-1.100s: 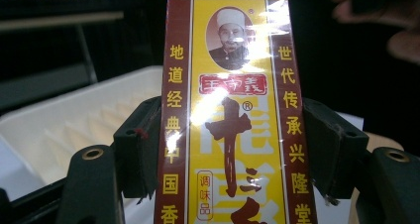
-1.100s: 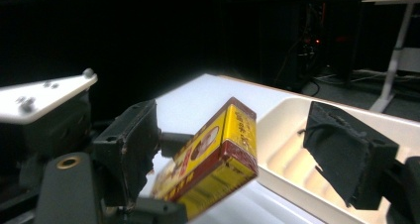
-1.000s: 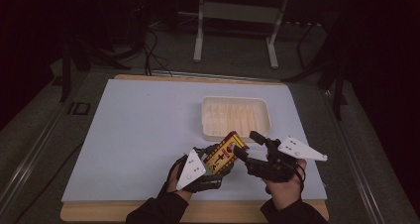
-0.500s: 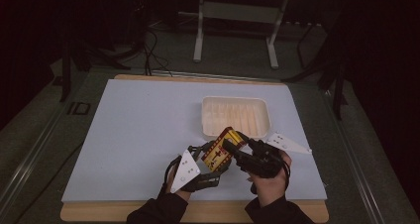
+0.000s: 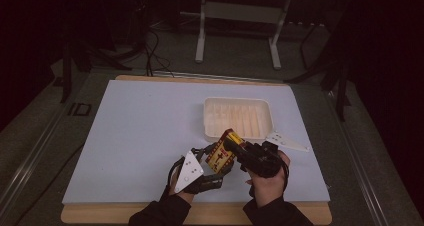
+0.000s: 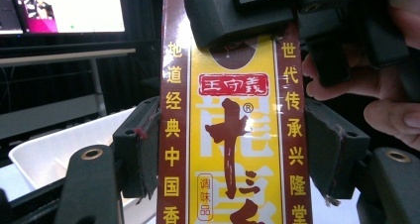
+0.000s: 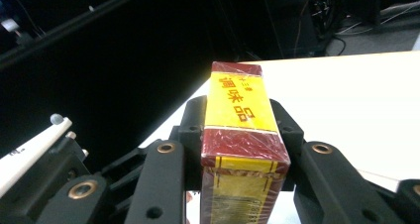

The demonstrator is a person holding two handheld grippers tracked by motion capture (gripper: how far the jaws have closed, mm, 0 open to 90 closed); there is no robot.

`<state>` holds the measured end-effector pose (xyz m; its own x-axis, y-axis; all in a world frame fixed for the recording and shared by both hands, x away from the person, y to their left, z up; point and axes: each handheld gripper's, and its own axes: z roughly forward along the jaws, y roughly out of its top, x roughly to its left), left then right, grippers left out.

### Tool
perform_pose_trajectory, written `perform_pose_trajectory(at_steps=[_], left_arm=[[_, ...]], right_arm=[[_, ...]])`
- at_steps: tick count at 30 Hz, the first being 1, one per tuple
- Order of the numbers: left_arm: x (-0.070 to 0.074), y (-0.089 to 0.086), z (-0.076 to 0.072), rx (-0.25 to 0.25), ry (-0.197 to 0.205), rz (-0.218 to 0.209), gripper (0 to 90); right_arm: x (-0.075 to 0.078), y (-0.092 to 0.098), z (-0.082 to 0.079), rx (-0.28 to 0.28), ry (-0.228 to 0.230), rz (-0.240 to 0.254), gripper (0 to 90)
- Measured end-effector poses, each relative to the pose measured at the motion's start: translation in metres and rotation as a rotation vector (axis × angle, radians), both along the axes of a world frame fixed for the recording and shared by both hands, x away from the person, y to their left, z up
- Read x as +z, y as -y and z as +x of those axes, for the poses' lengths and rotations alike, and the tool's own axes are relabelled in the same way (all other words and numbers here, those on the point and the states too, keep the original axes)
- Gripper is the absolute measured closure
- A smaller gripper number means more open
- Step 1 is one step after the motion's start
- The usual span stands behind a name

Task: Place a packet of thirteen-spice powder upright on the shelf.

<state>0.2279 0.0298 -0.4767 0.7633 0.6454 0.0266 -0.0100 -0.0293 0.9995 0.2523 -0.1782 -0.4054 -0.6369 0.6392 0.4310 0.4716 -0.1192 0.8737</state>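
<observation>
Both tongs clamp the glossy rectangular red-yellow box point(image 5: 224, 153).

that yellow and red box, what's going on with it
A person holds the yellow and red box off the table between two handheld grippers. The left gripper is clamped on its sides, and the right gripper has just closed on its other end, so both grip it now. The white tray sits just behind, empty.

Box point(image 5: 226, 150): dark red, yellow panel, red Chinese characters, yellow characters on side bands. Tray point(image 5: 239, 118) white. Table point(image 5: 140, 131) pale blue, wood edge. Claws black.
</observation>
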Motion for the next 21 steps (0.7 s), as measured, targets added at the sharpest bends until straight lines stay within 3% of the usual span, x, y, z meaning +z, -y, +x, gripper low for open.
perform_pose_trajectory(at_steps=[6,10,14,17,18,21], left_arm=[[0.004,0.0,-0.001,0.032,0.008,0.01,31.5],[0.007,0.0,-0.003,0.042,0.009,0.046,21.0],[0.01,-0.001,-0.001,0.056,-0.04,0.035,14.2],[0.01,-0.001,0.0,0.073,-0.066,0.057,8.9],[0.01,-0.001,0.0,0.071,-0.075,0.053,3.7],[0.013,-0.003,-0.001,0.078,-0.082,0.042,2.0]], right_arm=[[0.005,-0.004,0.002,0.008,0.017,-0.021,67.9],[0.007,-0.007,0.004,0.019,0.029,-0.043,67.9],[0.008,-0.009,0.006,0.013,0.043,-0.054,67.9],[0.008,-0.01,0.006,0.005,0.052,-0.064,67.9],[0.008,-0.011,0.007,-0.003,0.067,-0.077,67.9],[0.008,-0.011,0.008,-0.016,0.084,-0.097,67.9]])
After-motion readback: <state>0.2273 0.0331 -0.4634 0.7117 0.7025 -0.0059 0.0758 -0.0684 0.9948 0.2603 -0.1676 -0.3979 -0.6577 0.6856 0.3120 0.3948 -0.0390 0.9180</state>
